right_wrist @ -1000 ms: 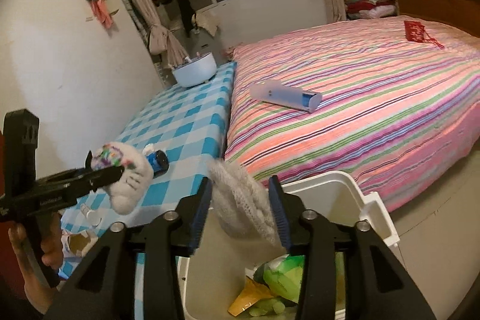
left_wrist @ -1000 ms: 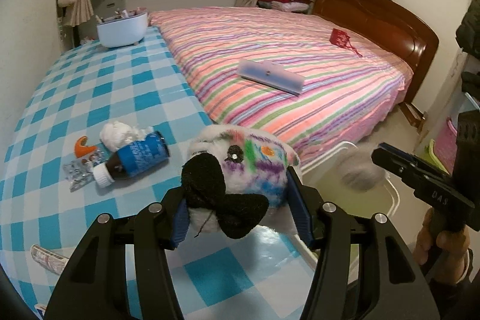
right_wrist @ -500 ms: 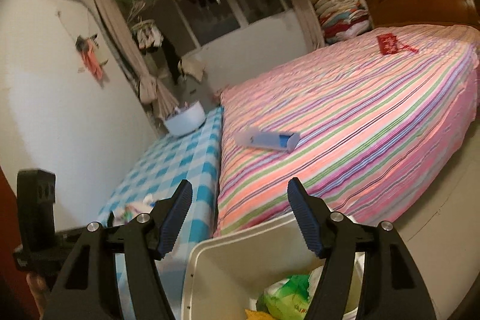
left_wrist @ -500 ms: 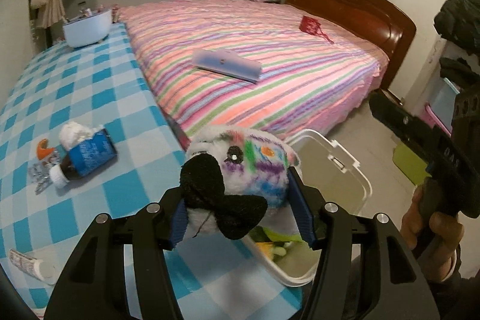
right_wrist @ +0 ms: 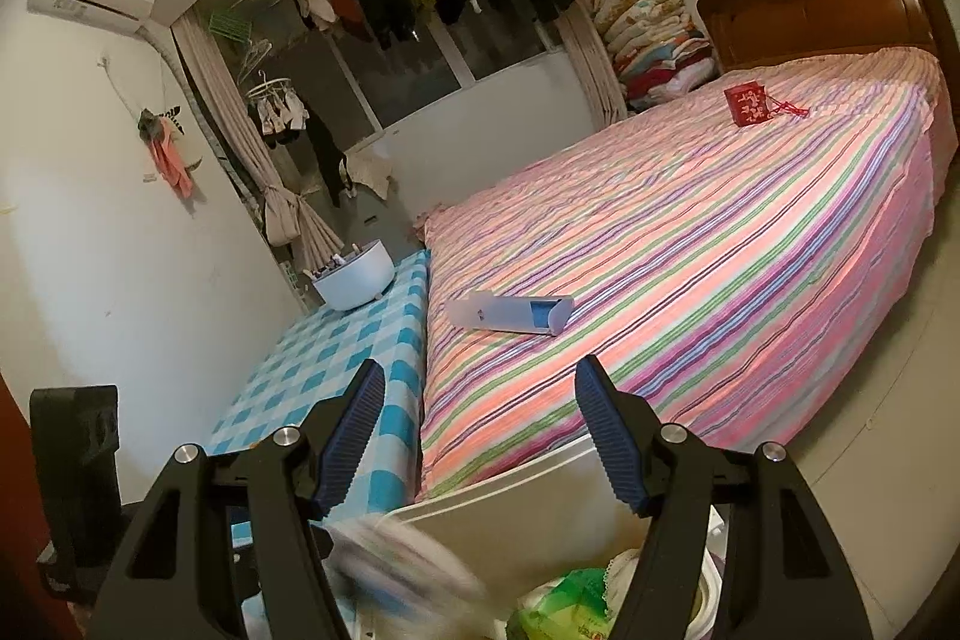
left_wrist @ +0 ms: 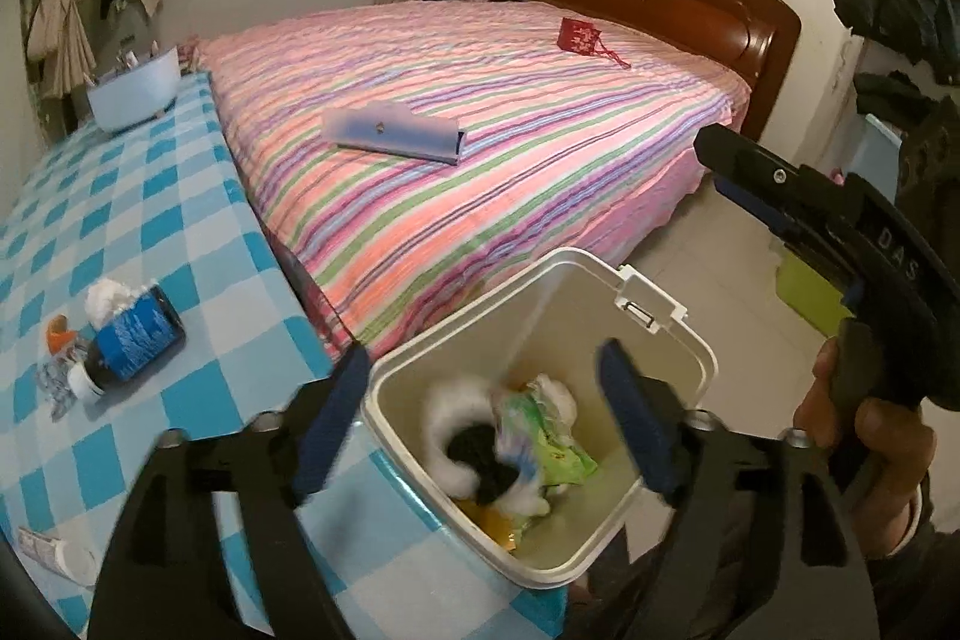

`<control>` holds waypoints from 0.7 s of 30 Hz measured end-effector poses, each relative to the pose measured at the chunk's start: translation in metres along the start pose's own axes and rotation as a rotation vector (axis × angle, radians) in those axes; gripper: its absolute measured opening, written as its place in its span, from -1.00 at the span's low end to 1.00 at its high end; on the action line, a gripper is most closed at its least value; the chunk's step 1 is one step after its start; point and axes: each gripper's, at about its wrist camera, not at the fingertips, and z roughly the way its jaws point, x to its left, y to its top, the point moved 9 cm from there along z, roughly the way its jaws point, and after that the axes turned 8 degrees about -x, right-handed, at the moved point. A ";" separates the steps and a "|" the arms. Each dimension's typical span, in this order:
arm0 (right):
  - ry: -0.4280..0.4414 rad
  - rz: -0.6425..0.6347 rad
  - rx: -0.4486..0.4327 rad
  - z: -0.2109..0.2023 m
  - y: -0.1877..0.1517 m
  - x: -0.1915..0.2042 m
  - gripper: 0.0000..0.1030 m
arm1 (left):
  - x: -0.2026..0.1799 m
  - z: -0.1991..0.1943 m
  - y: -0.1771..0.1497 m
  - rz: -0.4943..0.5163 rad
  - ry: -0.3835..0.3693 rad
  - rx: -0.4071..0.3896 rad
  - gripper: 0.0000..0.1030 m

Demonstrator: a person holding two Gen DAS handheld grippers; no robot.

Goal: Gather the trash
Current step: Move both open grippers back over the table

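Note:
My left gripper point(left_wrist: 486, 415) is open and empty, right above the white trash bin point(left_wrist: 678, 334). A white plush toy with a black patch point(left_wrist: 462, 442) is blurred inside the bin, on a green wrapper point(left_wrist: 558, 454). My right gripper point(right_wrist: 480, 436) is open and empty, above the bin's far rim point(right_wrist: 516, 484); a blurred pale thing point(right_wrist: 408, 550) drops past its left finger. The right gripper also shows in the left wrist view point(left_wrist: 780, 196). On the blue checked table point(left_wrist: 120, 196) lie a dark bottle with a blue label point(left_wrist: 132, 340), a tissue wad point(left_wrist: 105, 295), an orange scrap point(left_wrist: 59, 331) and a foil wrapper point(left_wrist: 51, 382).
A striped bed point(left_wrist: 480, 130) stands right behind the bin, with a pale blue case point(left_wrist: 396, 133) and a red pouch point(left_wrist: 579, 37) on it. A white basin point(left_wrist: 132, 91) sits at the table's far end. A tube point(left_wrist: 54, 553) lies at the table's near left edge.
My left gripper has opened and let go of the plush toy, which has dropped into the bin. My right gripper let go of its grey fluffy piece earlier and has lifted.

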 end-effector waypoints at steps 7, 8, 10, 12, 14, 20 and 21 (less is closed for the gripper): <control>0.035 0.004 0.006 0.003 -0.004 0.009 0.25 | 0.028 -0.028 0.007 -0.039 0.074 -0.044 0.62; 0.048 -0.001 0.011 0.004 -0.005 0.014 0.25 | 0.036 -0.034 0.007 -0.054 0.091 -0.054 0.62; 0.078 -0.014 0.023 0.007 -0.009 0.024 0.25 | 0.052 -0.048 0.005 -0.085 0.126 -0.068 0.68; 0.125 -0.029 0.051 0.013 -0.016 0.039 0.25 | 0.069 -0.064 0.004 -0.103 0.167 -0.087 0.69; 0.159 -0.043 0.073 0.018 -0.023 0.054 0.25 | 0.085 -0.081 0.002 -0.122 0.204 -0.101 0.71; 0.278 -0.114 0.160 0.034 -0.053 0.108 0.25 | 0.138 -0.123 -0.013 -0.204 0.295 -0.122 0.76; 0.291 -0.126 0.176 0.037 -0.059 0.117 0.25 | 0.148 -0.128 -0.017 -0.223 0.309 -0.121 0.76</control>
